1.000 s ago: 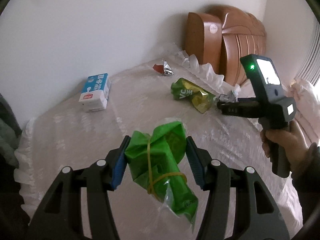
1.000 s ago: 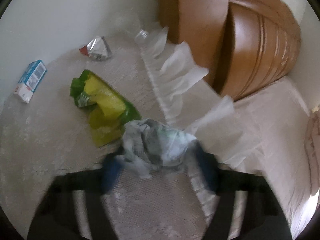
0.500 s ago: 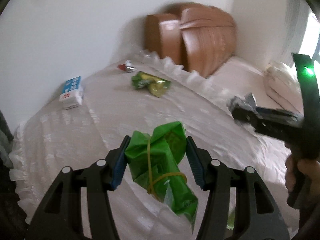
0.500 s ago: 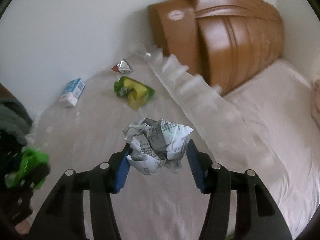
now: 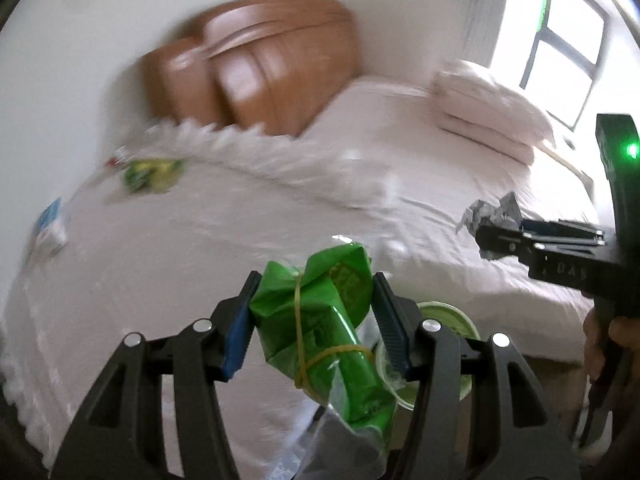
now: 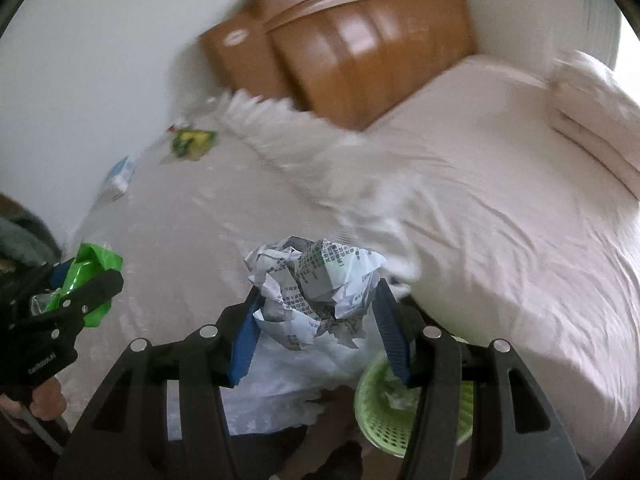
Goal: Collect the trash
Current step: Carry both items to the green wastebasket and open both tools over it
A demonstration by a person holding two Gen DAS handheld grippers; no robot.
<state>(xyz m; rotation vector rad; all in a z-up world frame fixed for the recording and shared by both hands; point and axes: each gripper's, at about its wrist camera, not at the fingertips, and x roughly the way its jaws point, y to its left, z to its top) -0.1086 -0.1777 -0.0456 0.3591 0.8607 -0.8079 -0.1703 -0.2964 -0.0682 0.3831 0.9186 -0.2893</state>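
Two claws, both full. My left gripper [image 5: 312,320] is clenched on a green plastic wrapper [image 5: 320,320] bound w/ yellow rubber bands; its tail hangs down toward 6 o'clock. My right gripper [image 6: 316,320] is clamped on a crumpled ball of printed paper [image 6: 314,284], seen also at 3 o'clock in the left wrist view.

Below both, at approx 5 o'clock, sits a light green mesh bin [image 6: 384,412], partly hidden by the fingers [image 6: 394,340].

Surface: a bed [image 6: 500,220] w/ pale pink-white sheets, wrinkled, plus a white lace cover w/ frilled edge [image 6: 280,128] on the near-left part. Brown wooden headboard [image 6: 352,48] at 12 o'clock against a white wall [image 6: 100,40]. Folded pillows [image 5: 488,112] at 1–2 o'clock; bright window [image 5: 568,40] behind them.

Trash lying on the lace cover, far side, approx 10 o'clock: a yellow-green snack bag [image 6: 194,142], a small red-and-silver scrap just beyond it (blurred), and a blue-white carton [image 6: 120,178] near the wall.
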